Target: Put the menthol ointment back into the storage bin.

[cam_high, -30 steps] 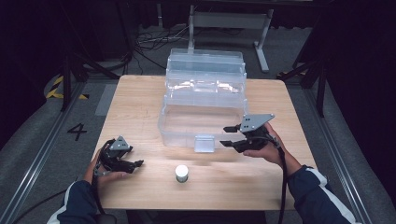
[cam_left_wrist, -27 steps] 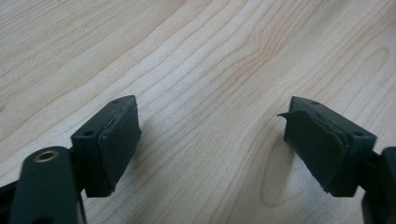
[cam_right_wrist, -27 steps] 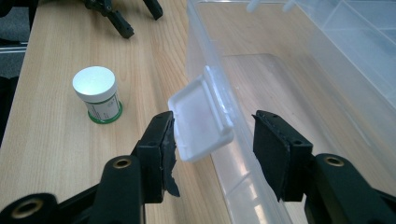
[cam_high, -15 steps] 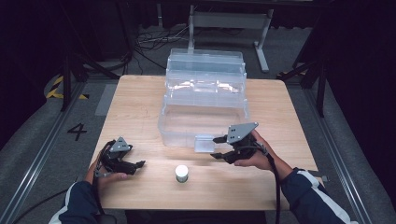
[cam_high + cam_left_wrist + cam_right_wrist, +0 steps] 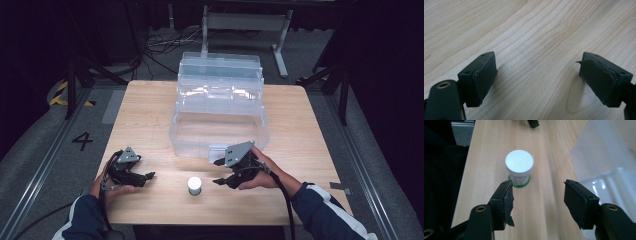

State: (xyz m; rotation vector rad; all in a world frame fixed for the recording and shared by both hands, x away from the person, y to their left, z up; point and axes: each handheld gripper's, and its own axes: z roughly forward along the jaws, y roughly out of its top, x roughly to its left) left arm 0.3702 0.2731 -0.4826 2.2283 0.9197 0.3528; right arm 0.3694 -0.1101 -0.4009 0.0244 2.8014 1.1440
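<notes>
While the left gripper (image 5: 141, 176) rests low over the near-left part of the wooden table (image 5: 145, 115) just as it did a second ago, jaws spread apart over bare wood grain and holding nothing, the change is all on the other side. Between the two hands stands the small white-lidded jar (image 5: 194, 185), upright near the table's front edge, with a green band around its base in the right gripper view; it has not moved. To its right, the right gripper (image 5: 223, 172) has come down and leftward from its earlier place beside the front wall of the clear plastic bin (image 5: 220, 132), and now sits near the jar with its jaws wide apart and empty. In the right gripper view the jar (image 5: 519, 168) lies ahead of the jaws and off toward the left one, not yet between them. That shift reads as the start of a reach for the jar: the approach looks nearly made, though the gripper probably needs to slide further forward and a little sideways before closing. The bin stands open and empty behind.
</notes>
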